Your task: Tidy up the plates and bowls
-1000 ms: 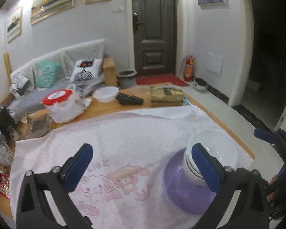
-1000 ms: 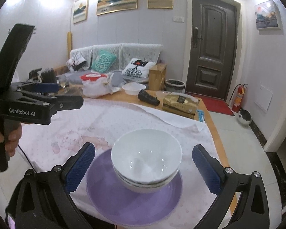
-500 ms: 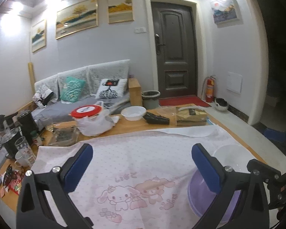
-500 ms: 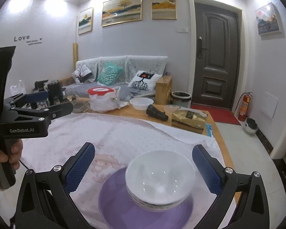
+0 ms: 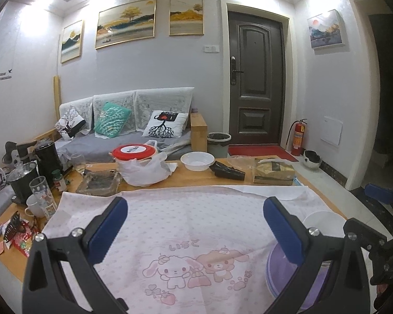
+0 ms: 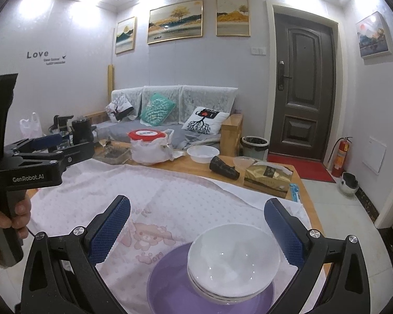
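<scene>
A stack of white bowls (image 6: pixel 233 260) rests on a purple plate (image 6: pixel 170 287) on the pink cartoon tablecloth (image 6: pixel 170 198). My right gripper (image 6: pixel 196 231) is open, held above and behind the stack, with nothing between its blue pads. In the left wrist view the white bowls (image 5: pixel 323 219) and purple plate (image 5: pixel 283 277) sit at the lower right, partly hidden by my right finger. My left gripper (image 5: pixel 195 226) is open over the bare tablecloth (image 5: pixel 196 219). The left gripper (image 6: pixel 39 154) also shows at the left of the right wrist view, held by a hand (image 6: pixel 2 214).
Past the cloth, the wooden table (image 5: pixel 194 178) carries a white bowl (image 5: pixel 198 160), a bagged red-lidded container (image 5: pixel 138 164), a black object (image 5: pixel 228 174), a gold box (image 5: pixel 273 174), a tray (image 5: pixel 99 181), glasses (image 5: pixel 43 198) and kettles (image 5: pixel 48 159). A sofa (image 5: pixel 123 130) stands behind.
Both grippers have risen and tilted upward, so the bowls and plate sit lower in each view. The bowls and plate have not moved on the cloth.
</scene>
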`<state>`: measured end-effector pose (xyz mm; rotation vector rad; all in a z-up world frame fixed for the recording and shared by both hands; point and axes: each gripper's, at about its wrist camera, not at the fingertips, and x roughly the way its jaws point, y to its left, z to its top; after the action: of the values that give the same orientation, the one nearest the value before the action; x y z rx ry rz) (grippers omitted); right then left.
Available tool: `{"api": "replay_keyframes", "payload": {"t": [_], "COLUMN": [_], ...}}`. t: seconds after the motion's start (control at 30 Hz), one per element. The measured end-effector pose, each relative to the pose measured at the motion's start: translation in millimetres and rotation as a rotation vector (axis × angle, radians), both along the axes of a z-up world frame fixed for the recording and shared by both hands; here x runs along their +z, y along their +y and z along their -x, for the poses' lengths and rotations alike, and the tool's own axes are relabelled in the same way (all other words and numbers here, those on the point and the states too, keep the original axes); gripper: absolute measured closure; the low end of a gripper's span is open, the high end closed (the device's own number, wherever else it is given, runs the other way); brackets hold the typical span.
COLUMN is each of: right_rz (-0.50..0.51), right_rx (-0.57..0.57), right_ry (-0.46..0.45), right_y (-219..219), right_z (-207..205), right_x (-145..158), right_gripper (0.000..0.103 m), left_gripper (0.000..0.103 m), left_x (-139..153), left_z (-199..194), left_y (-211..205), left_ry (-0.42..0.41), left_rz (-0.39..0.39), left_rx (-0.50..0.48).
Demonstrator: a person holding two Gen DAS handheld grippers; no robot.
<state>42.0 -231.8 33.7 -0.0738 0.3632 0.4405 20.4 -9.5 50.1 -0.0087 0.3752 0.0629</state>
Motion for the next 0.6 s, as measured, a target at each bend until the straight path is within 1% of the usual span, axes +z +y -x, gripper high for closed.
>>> {"api": "replay_keyframes", "payload": {"t": [0.6], "right_rz": [-0.021], "right_rx": [-0.014], "right_ry": [-0.006], "right_y": [-5.2], "right_z": [-5.0], "right_x": [7.2], "right_gripper": [0.002], "left_gripper": [0.000], "left_x": [2.2], "left_z": [2.4], "left_y": [3.9], "left_ry": [-0.001], "left_rz": [0.004], "left_rx": [0.005]}}
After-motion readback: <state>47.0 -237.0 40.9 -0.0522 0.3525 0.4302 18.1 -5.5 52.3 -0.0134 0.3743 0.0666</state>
